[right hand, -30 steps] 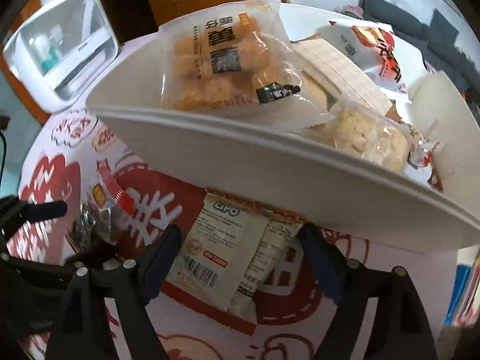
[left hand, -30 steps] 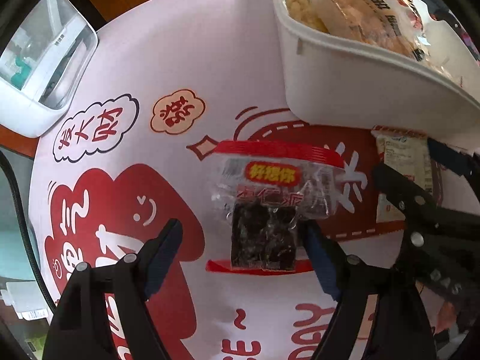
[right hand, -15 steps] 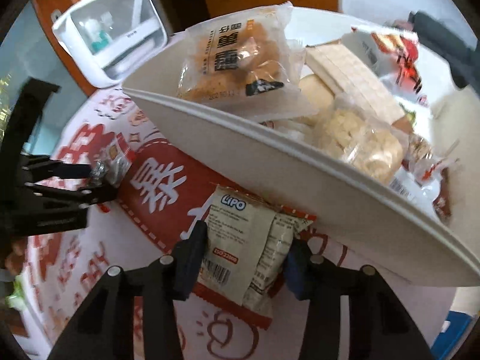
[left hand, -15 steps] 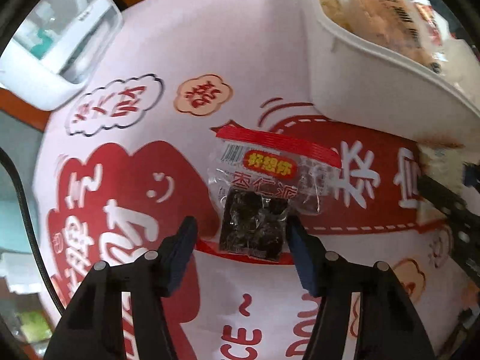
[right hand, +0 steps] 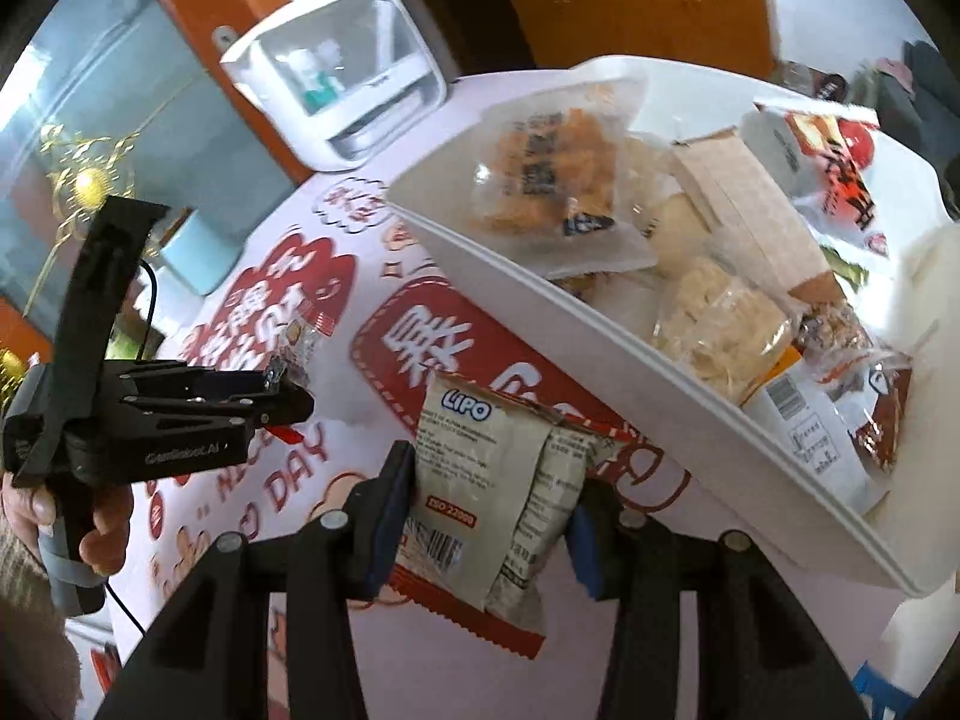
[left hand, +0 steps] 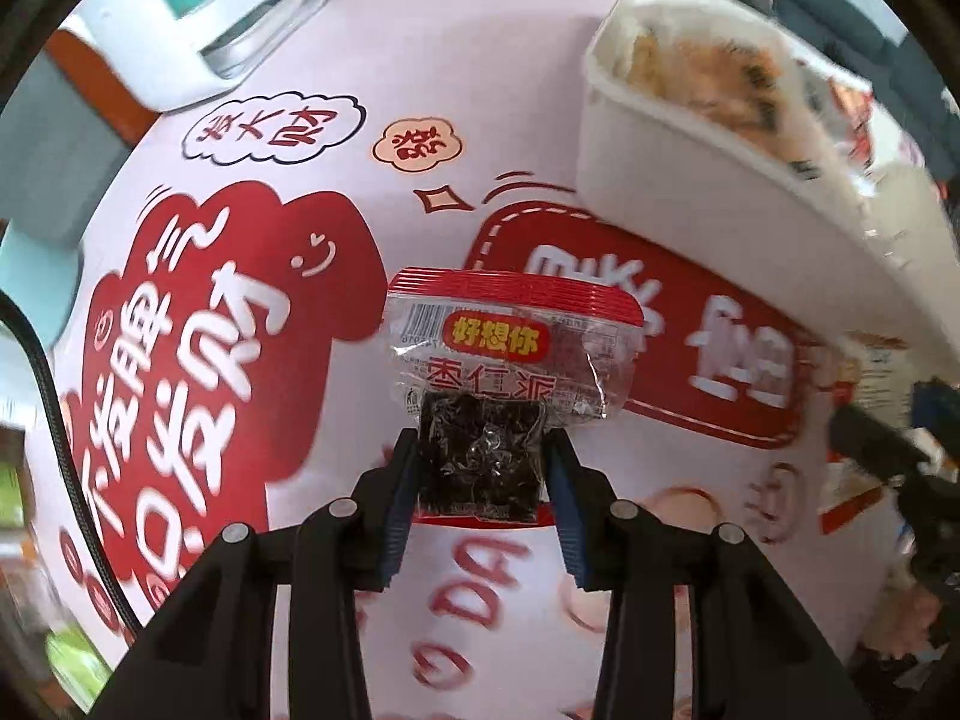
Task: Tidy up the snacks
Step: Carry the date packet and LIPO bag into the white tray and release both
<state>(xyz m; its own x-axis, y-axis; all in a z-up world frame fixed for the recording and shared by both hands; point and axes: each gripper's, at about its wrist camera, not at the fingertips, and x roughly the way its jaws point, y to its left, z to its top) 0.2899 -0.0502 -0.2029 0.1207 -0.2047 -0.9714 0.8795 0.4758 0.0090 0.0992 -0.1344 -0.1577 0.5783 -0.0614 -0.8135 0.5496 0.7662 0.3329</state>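
Note:
My left gripper (left hand: 482, 444) points steeply down, its jaws closing, pads pressed on the dark lower half of a clear red-topped date snack packet (left hand: 510, 348) held above the tablecloth. In the right wrist view this left gripper (right hand: 288, 384) appears at the left with the packet (right hand: 294, 342) sticking up from it. My right gripper (right hand: 495, 480) is shut on a cream LIPO packet (right hand: 474, 438), raised beside the near wall of the white bin (right hand: 600, 324). The bin (left hand: 690, 204) holds several snack bags.
A white box with a clear lid (right hand: 342, 84) stands at the table's far left edge. The pink and red printed tablecloth (left hand: 240, 300) covers the round table. A person's hand (right hand: 102, 528) grips the left tool. A second white container (right hand: 936, 276) stands at the right.
Both grippers closed from wide open onto their packets and rose, lifting them off the tablecloth. Both views have rolled and the bin sits further away.

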